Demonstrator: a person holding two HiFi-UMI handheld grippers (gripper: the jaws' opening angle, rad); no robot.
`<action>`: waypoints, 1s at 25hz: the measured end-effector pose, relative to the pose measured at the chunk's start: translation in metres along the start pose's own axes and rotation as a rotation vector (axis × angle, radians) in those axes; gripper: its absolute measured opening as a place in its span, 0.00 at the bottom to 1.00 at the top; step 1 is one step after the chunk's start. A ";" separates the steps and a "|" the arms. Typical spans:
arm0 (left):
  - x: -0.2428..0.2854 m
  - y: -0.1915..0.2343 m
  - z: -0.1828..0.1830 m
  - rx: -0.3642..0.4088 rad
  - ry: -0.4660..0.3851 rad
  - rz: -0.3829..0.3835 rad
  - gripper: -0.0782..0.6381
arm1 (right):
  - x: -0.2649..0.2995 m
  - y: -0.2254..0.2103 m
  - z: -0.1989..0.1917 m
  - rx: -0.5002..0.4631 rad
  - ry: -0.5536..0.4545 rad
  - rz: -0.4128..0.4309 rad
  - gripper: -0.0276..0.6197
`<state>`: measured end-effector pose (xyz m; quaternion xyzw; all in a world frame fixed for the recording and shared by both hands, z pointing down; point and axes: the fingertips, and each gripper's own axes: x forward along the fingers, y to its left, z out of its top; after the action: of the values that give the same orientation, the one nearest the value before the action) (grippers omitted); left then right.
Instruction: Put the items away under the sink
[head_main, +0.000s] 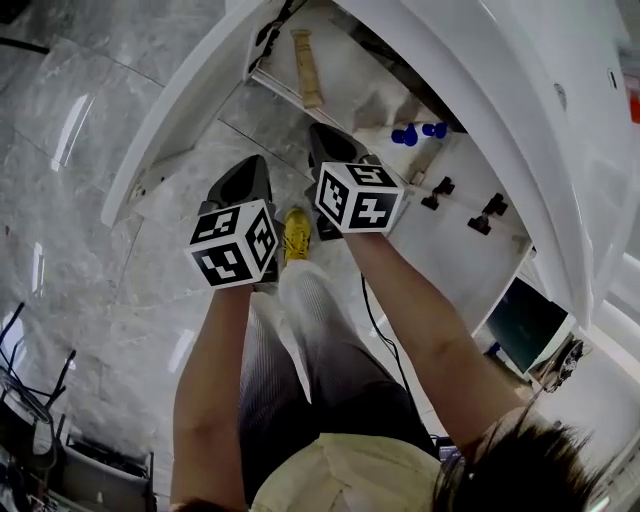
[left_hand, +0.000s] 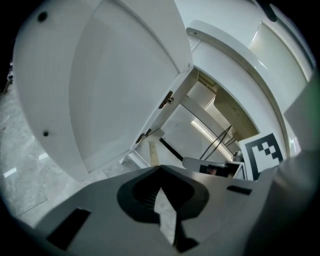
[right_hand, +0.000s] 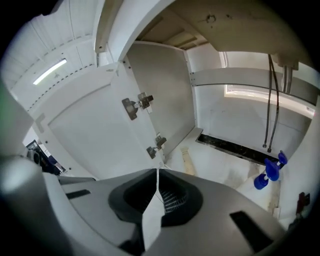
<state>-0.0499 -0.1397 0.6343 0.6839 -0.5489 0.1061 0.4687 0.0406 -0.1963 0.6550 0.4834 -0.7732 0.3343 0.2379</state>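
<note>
The cabinet under the sink (head_main: 362, 92) stands open, both doors swung out. On its floor lie a beige stick-like item (head_main: 307, 68) at the left and blue bottles (head_main: 405, 135) at the right; the right gripper view shows the same beige item (right_hand: 187, 162) and blue bottles (right_hand: 270, 172). My left gripper (head_main: 245, 180) hangs in front of the left door, its jaws meeting at the tips (left_hand: 159, 168) with nothing between them. My right gripper (head_main: 330, 140) is at the cabinet's front edge, jaws shut and empty (right_hand: 157, 170).
The left door (head_main: 170, 130) and the right door (head_main: 470, 235) with black hinges (head_main: 437, 190) flank the opening. Two hoses (right_hand: 271, 100) hang at the cabinet's back right. A yellow shoe (head_main: 297, 233) and a black cable (head_main: 375, 320) are on the marble floor below.
</note>
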 end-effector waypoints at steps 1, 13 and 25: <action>-0.004 -0.003 0.003 0.001 -0.002 -0.002 0.16 | -0.005 0.002 0.002 0.004 -0.003 0.000 0.10; -0.060 -0.030 0.032 0.020 -0.026 -0.010 0.16 | -0.079 0.024 0.029 0.048 -0.034 -0.008 0.09; -0.131 -0.068 0.058 0.068 -0.051 -0.041 0.16 | -0.152 0.054 0.059 0.032 -0.072 0.025 0.09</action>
<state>-0.0625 -0.1009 0.4806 0.7131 -0.5426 0.0973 0.4331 0.0526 -0.1340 0.4954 0.4894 -0.7817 0.3320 0.1978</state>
